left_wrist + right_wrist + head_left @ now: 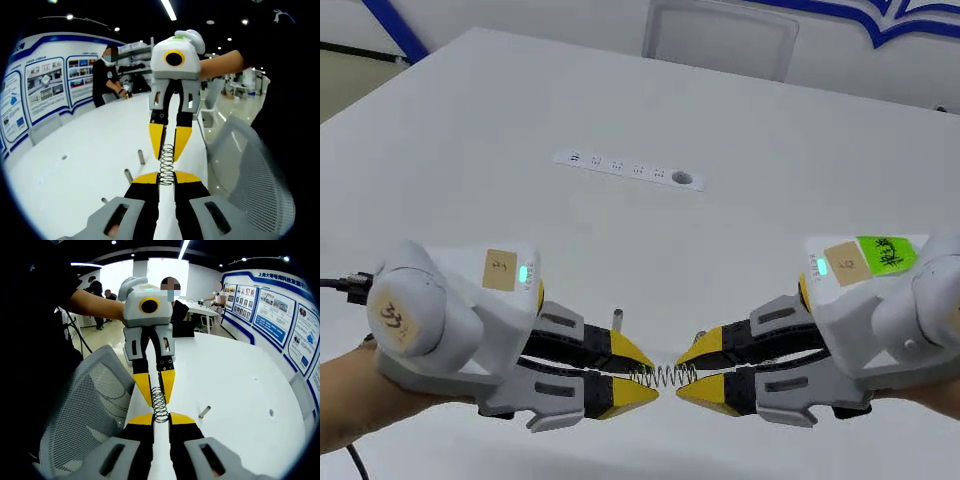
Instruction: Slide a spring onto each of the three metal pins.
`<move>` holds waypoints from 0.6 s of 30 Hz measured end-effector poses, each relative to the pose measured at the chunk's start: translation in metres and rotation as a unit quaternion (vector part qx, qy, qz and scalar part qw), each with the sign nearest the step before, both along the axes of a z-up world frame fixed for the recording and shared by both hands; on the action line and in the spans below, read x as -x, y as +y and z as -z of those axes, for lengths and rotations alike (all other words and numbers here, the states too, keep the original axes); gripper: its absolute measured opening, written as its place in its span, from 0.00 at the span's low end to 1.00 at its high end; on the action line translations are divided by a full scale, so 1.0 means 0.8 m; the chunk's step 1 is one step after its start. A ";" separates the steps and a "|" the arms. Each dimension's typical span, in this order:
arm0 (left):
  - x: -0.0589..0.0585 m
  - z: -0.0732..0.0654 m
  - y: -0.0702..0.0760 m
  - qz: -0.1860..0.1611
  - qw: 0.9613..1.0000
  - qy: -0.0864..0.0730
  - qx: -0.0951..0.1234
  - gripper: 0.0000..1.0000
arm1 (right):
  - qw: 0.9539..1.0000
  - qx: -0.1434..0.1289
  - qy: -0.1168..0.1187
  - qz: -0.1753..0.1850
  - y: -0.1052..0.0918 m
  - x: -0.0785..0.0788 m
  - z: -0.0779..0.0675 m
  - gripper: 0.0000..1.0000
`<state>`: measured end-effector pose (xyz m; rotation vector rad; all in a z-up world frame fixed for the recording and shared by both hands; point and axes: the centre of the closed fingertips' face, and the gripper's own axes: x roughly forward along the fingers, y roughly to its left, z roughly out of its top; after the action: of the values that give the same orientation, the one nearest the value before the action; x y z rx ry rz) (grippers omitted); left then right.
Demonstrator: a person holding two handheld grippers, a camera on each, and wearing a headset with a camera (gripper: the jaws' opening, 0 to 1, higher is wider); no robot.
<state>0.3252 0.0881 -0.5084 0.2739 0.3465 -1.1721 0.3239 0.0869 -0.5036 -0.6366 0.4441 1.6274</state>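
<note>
Head view: left tool [652,377] and right tool [681,375] each pinch one end of the spring [664,376] over the desk [620,240], near a pin [617,320]. It looks light, bendy and likely to buckle, so end coils seem the best hold.

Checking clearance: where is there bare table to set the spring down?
Bare table lies left of the power strip and right of it. Crowded at the near edge: left gripper and right gripper hold the spring, a pin just behind.
</note>
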 end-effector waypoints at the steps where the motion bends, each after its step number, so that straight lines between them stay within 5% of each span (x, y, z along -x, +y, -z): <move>1: 0.000 0.001 0.000 0.000 1.000 0.000 -0.002 0.09 | 1.000 -0.004 0.002 0.001 0.002 0.000 -0.002 0.11; 18: -0.001 0.005 0.004 -0.003 1.000 -0.003 -0.014 0.09 | 0.995 -0.081 0.053 0.024 0.031 0.007 -0.035 0.12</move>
<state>0.3261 0.0914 -0.5126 0.3012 0.3580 -1.1598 0.3179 0.1119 -0.4756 -0.4171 0.3962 1.6377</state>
